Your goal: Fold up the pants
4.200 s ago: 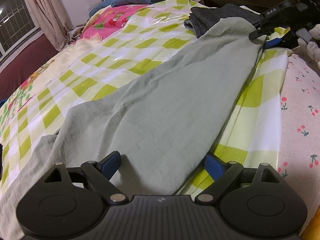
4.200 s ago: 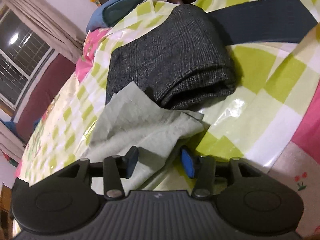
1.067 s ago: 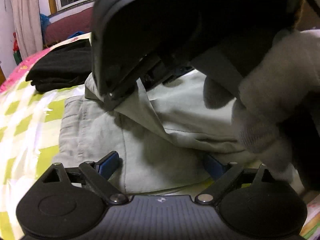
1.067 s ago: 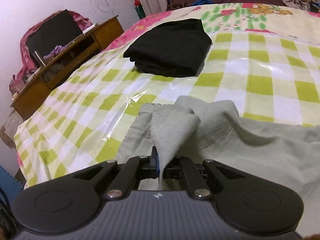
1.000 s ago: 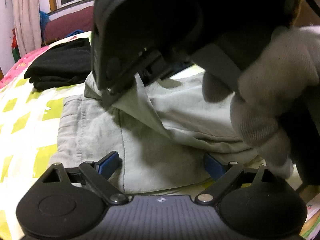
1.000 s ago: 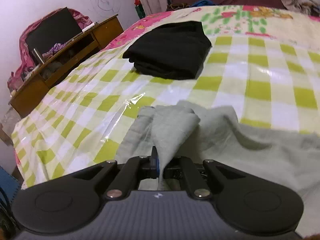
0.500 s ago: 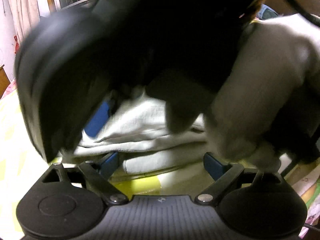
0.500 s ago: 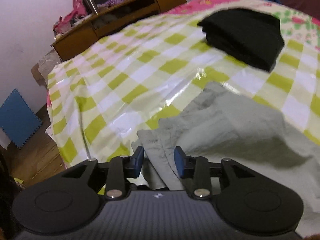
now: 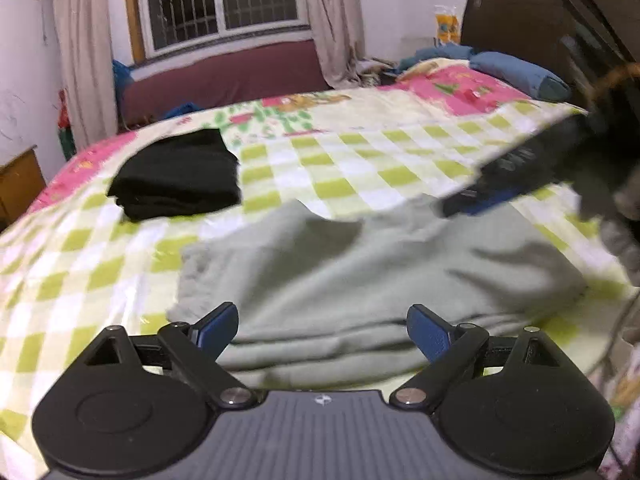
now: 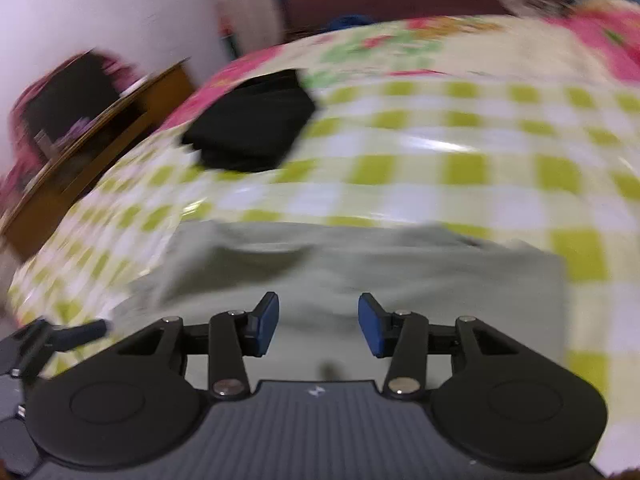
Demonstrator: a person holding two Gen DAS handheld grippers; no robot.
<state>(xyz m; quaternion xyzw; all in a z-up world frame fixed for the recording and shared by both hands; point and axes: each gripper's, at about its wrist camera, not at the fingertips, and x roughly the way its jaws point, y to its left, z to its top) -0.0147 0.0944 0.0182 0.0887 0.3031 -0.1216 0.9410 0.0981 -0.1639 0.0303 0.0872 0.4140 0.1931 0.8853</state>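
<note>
Left gripper: jaws spread wide, blue pads flanking the near edge of the pants, gripping nothing. Right gripper: jaws parted, empty, poised above the cloth; seen blurred from the left wrist view at the far right, low over the far edge of the pants.

Bed cover: green-and-white check, glossy, spread across the whole scene, with a pink floral print beyond it.

Pants: pale grey-green, folded into a layered rectangular stack at the near middle of the cover, stacked edges facing the left gripper.

Black folded garment: far left of the pants, well apart.

Blue pillow: far right, by the dark headboard.

Wooden desk: far left, beside the bed.
</note>
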